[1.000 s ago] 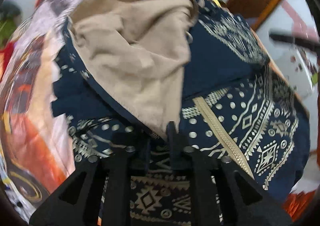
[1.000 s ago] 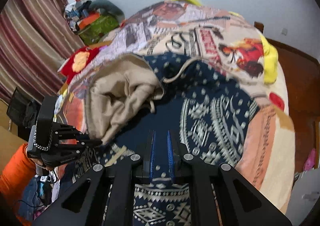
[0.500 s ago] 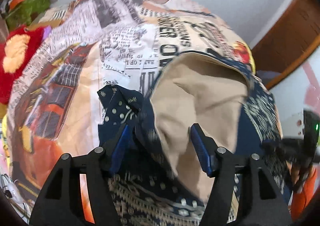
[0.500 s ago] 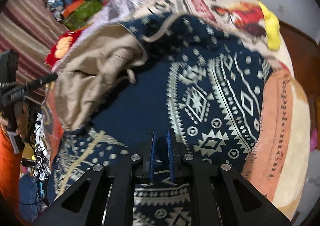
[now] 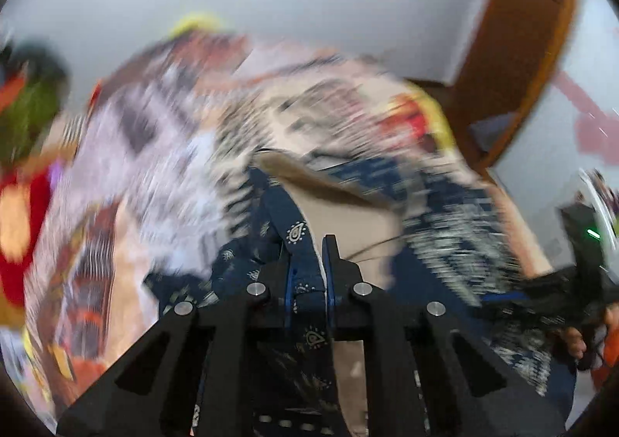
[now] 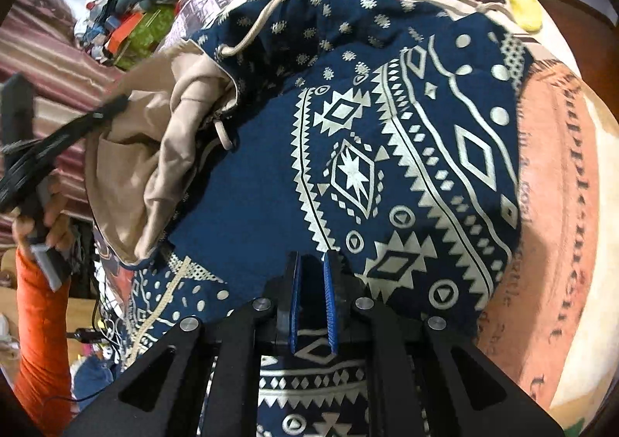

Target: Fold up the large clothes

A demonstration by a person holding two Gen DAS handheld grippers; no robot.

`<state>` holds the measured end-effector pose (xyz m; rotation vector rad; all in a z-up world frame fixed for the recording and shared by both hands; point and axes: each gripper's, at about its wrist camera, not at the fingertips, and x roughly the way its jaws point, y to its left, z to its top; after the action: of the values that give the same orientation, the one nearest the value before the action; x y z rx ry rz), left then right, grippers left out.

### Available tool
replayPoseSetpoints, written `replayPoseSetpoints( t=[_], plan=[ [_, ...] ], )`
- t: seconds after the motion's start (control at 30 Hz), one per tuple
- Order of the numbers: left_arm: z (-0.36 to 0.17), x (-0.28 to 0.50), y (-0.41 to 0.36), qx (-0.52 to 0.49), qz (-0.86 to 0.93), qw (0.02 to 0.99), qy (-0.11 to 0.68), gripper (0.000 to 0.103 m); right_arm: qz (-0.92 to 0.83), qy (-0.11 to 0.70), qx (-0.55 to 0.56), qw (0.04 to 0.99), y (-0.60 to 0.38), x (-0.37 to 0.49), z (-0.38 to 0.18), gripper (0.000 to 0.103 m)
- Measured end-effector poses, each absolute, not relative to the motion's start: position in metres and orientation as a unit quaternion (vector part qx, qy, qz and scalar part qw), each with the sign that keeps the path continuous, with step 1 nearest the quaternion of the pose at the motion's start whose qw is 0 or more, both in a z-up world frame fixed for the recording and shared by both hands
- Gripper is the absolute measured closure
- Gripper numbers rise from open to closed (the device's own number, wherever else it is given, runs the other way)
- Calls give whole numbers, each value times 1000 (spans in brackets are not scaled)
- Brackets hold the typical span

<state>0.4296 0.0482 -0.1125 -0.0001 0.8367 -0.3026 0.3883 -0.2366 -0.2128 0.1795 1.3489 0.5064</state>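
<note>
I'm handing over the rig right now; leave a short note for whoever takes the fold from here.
Left gripper: jaws just closed on the navy hood edge of the jacket.
Right gripper: shut on the jacket's near patterned edge.
Jacket lies spread on the printed bedspread, beige lining showing at the hood.
Done: both edges gripped.
Left: make the fold and flatten it.

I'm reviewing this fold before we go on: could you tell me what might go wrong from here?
1. The left gripper, whose jaws have just been closing, pinches only a narrow navy edge of the patterned hoodie, so the edge may slip out.
2. The beige lining is bunched, so the fold could trap wrinkles.
3. The loose drawstring could get folded inside.
</note>
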Motion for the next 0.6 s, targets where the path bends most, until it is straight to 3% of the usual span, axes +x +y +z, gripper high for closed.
replayPoseSetpoints(
  t=[0.23, 0.47, 0.6],
  plan=[
    [-70, 342, -30, 63, -296, 886, 351, 91, 205, 562, 52, 800, -253, 359, -158, 95],
    [-129, 275, -74, 124, -350, 826, 423, 91, 192, 511, 62, 836, -284, 317, -106, 95],
    [-156, 268, -58, 87, -339, 806, 476, 91, 195, 502, 72, 840, -290, 302, -94, 95]
  ],
)
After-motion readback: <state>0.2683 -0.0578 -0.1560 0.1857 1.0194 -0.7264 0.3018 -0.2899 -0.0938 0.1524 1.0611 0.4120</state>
